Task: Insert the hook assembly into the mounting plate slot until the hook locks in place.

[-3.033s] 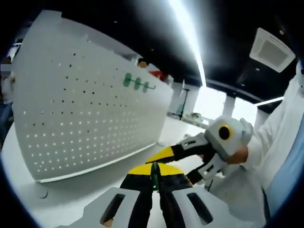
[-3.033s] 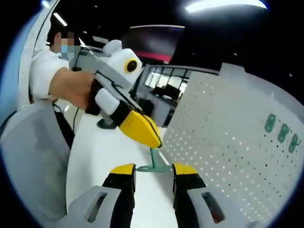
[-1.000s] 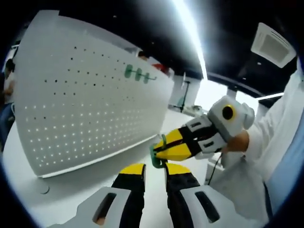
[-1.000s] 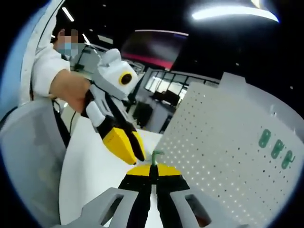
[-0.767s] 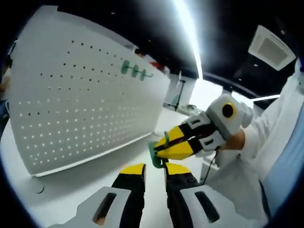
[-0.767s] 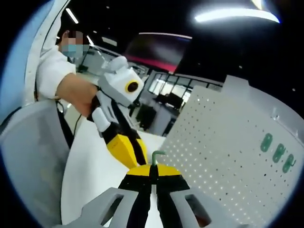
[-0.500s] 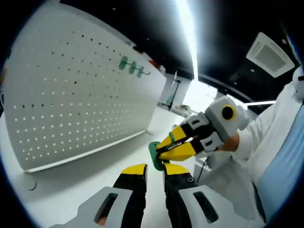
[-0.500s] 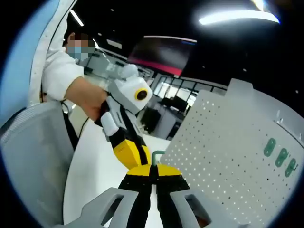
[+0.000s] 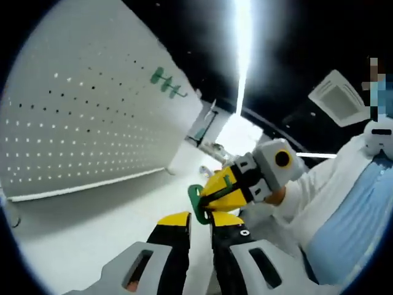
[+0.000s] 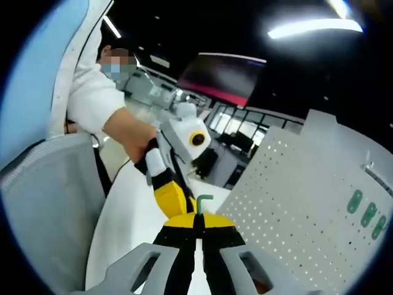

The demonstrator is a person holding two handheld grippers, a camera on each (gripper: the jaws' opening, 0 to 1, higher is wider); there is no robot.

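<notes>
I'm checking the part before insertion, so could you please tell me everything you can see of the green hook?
The green hook looks like glossy plastic or coated metal: a flat oval base with a thin bent rod. The right gripper is shut on it, its yellow jaws clamping it. It is held in the air, just beyond the left gripper, apart from the white pegboard.

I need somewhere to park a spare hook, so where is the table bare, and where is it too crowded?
The white table is bare between the pegboard's lower edge and the left tool. It is crowded at the tool tips: the right tool holds the green hook just above the left tool. Three green hooks fill one upper patch of the pegboard.
</notes>
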